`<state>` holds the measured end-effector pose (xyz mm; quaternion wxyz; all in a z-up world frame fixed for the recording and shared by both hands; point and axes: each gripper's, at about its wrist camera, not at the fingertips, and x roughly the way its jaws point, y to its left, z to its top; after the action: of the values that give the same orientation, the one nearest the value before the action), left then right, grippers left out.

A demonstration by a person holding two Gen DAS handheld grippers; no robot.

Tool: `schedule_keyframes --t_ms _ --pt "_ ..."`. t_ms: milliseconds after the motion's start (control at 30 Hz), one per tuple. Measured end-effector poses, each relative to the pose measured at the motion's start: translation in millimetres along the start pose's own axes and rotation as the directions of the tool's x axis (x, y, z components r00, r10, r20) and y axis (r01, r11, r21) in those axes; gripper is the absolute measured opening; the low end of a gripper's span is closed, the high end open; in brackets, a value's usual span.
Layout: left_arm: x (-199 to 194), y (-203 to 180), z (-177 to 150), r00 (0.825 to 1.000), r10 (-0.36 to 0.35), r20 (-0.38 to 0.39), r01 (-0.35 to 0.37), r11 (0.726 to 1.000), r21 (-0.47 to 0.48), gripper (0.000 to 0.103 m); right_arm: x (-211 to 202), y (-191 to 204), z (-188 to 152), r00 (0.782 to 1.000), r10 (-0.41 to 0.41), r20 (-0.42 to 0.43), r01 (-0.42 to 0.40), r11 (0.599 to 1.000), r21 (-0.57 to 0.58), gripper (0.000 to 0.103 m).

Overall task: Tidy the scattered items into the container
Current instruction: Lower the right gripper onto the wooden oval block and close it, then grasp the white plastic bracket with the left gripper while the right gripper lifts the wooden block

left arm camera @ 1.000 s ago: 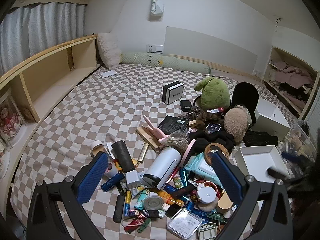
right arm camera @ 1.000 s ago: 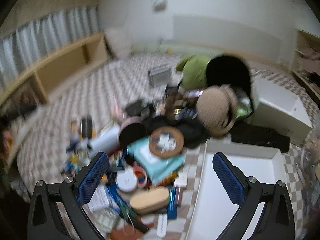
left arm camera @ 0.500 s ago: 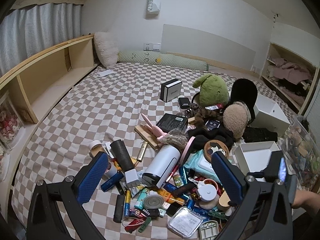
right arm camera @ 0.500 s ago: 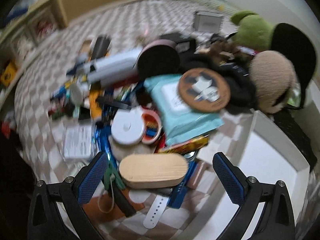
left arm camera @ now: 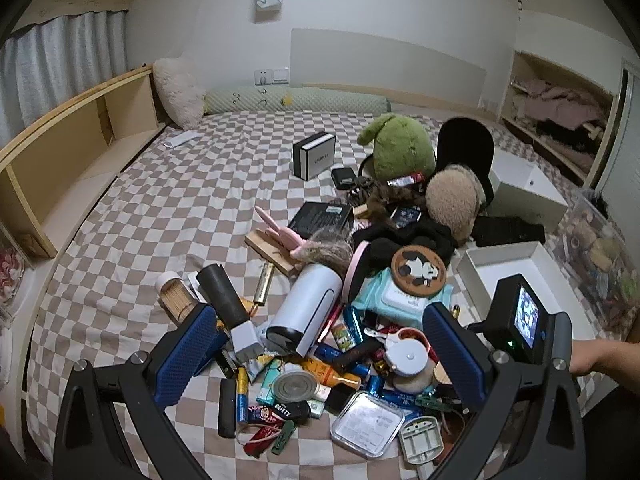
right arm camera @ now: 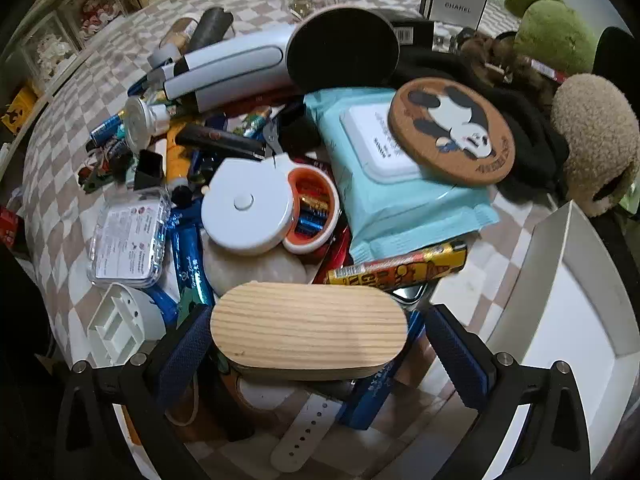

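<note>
**Right gripper wide open around the wooden block, left gripper open above the pile**

The wooden block (right arm camera: 308, 330), an oval piece with rounded ends, lies on top of the pile of small items at the near edge of the bed (left arm camera: 168, 208). The right gripper (right arm camera: 318, 354) stands with its jaws spread wide, one blue pad at each end of the block. The left pad is just beside the block's end; if it touches I cannot tell. The right pad is a little apart from it.

The white tray (right arm camera: 568, 320) is just to the right of the block, open and with a bare white floor. Behind the block lie a round white case (right arm camera: 248, 208), a blue wipes pack (right arm camera: 400, 196) and a cork coaster (right arm camera: 452, 130) resting on that pack.

The left gripper (left arm camera: 320, 354) hangs over the same pile with its jaws spread wide, holding nothing. In its view the white tray (left arm camera: 520, 276) is at the right side of the pile.
</note>
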<state>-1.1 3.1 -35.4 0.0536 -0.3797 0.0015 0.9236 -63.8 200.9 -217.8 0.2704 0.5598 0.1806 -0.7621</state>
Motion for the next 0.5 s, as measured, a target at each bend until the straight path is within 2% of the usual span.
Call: schedule_keyframes --t_ms 67,100,300,367,500 --pt "2.6 -2.2 -2.1 1.000 -0.006 -0.012 0.006 1.000 0.006 0.103 -2.3 1.5 0.8 1.000 -0.003 0.003 0.003 1.000 0.011 0.101" --pt "3.9 -3.3 -3.2 1.000 -0.009 -0.018 0.009 1.000 0.010 0.103 -3.7 2.3 1.2 1.000 -0.005 0.005 0.005 1.000 0.017 0.095" --pt "9.0 -11.5 -13.9 0.998 -0.032 -0.059 0.035 0.998 0.045 0.103 -12.1 7.0 3.9 1.000 -0.016 0.018 0.015 0.999 0.052 0.095" --pt "11.4 -14.7 -20.1 0.996 -0.042 -0.079 0.047 0.997 0.062 0.103 -21.6 6.7 6.3 0.999 -0.024 0.038 0.021 0.995 0.096 0.095" --pt "18.7 -22.8 -34.0 0.990 -0.058 -0.127 0.070 0.993 0.096 0.103 -53.0 -0.5 12.3 0.993 -0.006 0.114 -0.018 0.979 0.205 0.095"
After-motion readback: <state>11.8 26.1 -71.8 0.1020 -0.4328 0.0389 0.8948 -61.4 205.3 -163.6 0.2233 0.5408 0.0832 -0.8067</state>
